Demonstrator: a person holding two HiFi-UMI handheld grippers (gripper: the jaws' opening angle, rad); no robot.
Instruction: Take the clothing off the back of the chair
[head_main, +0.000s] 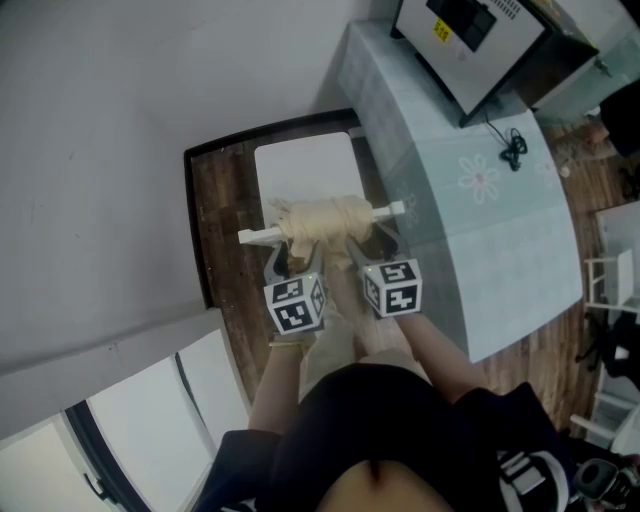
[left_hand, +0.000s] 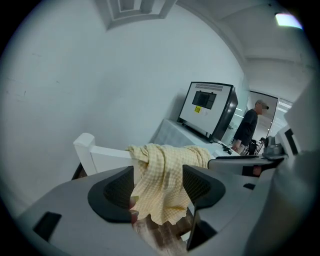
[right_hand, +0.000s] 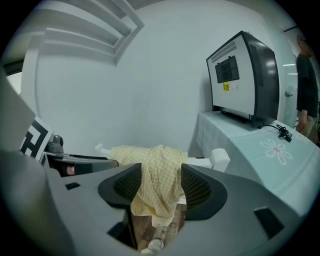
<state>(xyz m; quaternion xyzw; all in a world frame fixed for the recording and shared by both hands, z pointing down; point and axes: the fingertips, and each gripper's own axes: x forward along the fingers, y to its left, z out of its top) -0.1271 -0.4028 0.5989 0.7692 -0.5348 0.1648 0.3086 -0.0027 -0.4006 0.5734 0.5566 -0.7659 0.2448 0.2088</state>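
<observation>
The checked garment (head_main: 325, 220) is draped over the chair back (head_main: 255, 236). The left tongs (left_hand: 159, 190) and right tongs (right_hand: 161, 189) stand wide open. Each straddles a hanging fold, unclamped.

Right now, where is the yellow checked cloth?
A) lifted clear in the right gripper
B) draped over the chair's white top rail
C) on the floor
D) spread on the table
B: the yellow checked cloth hangs over the chair's white top rail, and the right gripper stands open, pressing nothing.
</observation>
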